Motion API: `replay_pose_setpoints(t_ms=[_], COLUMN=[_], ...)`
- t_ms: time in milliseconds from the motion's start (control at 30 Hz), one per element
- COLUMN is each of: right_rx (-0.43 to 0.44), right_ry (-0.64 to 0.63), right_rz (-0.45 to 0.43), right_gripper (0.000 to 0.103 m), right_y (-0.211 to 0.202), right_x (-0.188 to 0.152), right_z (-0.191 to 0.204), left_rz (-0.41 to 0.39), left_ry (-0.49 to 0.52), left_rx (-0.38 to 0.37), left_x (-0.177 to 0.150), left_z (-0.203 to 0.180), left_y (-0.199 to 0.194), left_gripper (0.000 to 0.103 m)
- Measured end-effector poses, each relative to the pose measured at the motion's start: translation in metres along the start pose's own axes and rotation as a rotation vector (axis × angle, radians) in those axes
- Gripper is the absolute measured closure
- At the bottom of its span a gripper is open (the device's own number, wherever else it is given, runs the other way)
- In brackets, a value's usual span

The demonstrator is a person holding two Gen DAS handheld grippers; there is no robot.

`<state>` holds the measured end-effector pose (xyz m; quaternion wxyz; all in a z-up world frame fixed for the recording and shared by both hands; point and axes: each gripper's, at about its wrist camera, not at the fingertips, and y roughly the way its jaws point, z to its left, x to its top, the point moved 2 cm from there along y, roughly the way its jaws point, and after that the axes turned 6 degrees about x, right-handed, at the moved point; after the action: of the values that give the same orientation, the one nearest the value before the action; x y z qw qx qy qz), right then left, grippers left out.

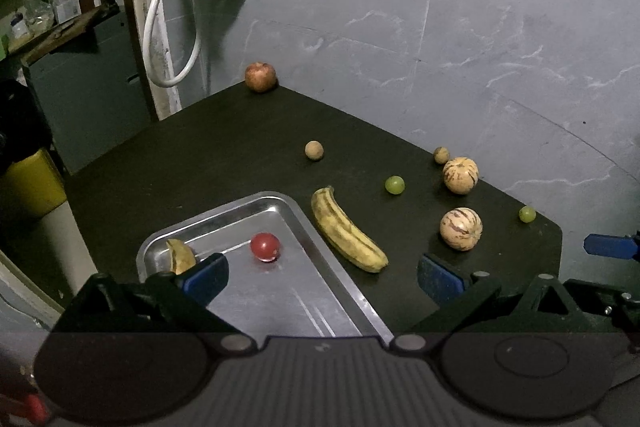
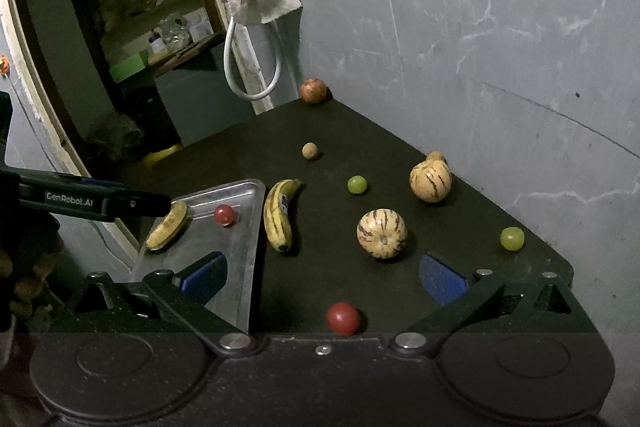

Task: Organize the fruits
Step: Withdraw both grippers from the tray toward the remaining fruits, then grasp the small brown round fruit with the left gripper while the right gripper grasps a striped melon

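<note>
The metal tray [image 1: 320, 297] sits at the near left of the dark desk [image 1: 224, 147] as the collecting spot, and it already holds a red tomato [image 1: 265, 246] and a banana piece [image 1: 181, 255], so the sorting looks barely begun. The left gripper [image 1: 320, 275] hovers over the tray with its jaws wide apart and empty, probably ready for the whole banana [image 1: 348, 230] just beside the rim. The right gripper [image 2: 322, 277], jaws likewise apart and holding nothing, hangs above a second tomato [image 2: 342, 318] at the near edge, with two striped melons [image 2: 382, 233], green grapes [image 2: 512, 238] and an apple [image 2: 313, 90] farther back.
</note>
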<state>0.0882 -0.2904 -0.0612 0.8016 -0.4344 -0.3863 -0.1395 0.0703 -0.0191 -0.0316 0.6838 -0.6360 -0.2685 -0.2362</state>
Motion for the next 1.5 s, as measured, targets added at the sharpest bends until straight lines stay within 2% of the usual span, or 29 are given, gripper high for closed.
replay_pose_setpoints(t_ms=[400, 567, 867, 1133, 1300, 1500], right_rx=[-0.084, -0.136, -0.222, -0.298, -0.336, -0.348], right_ry=[0.041, 0.067, 0.099, 0.139, 0.159, 0.162], right_rz=[0.009, 0.028, 0.037, 0.041, 0.045, 0.059], right_gripper=[0.001, 0.001, 0.001, 0.001, 0.001, 0.003], right_y=[0.016, 0.031, 0.054, 0.078, 0.096, 0.119], right_x=[0.005, 0.008, 0.02, 0.028, 0.033, 0.038], right_z=[0.005, 0.009, 0.014, 0.013, 0.007, 0.002], left_rz=[-0.003, 0.005, 0.03, 0.022, 0.037, 0.059], left_ry=[0.059, 0.092, 0.132, 0.187, 0.231, 0.279], left_rx=[-0.063, -0.116, -0.199, -0.235, -0.252, -0.277], left_x=[0.023, 0.034, 0.057, 0.096, 0.109, 0.112], left_z=[0.014, 0.02, 0.022, 0.02, 0.012, 0.005], left_y=[0.034, 0.056, 0.114, 0.176, 0.213, 0.244], left_gripper=[0.001, 0.001, 0.001, 0.001, 0.002, 0.011])
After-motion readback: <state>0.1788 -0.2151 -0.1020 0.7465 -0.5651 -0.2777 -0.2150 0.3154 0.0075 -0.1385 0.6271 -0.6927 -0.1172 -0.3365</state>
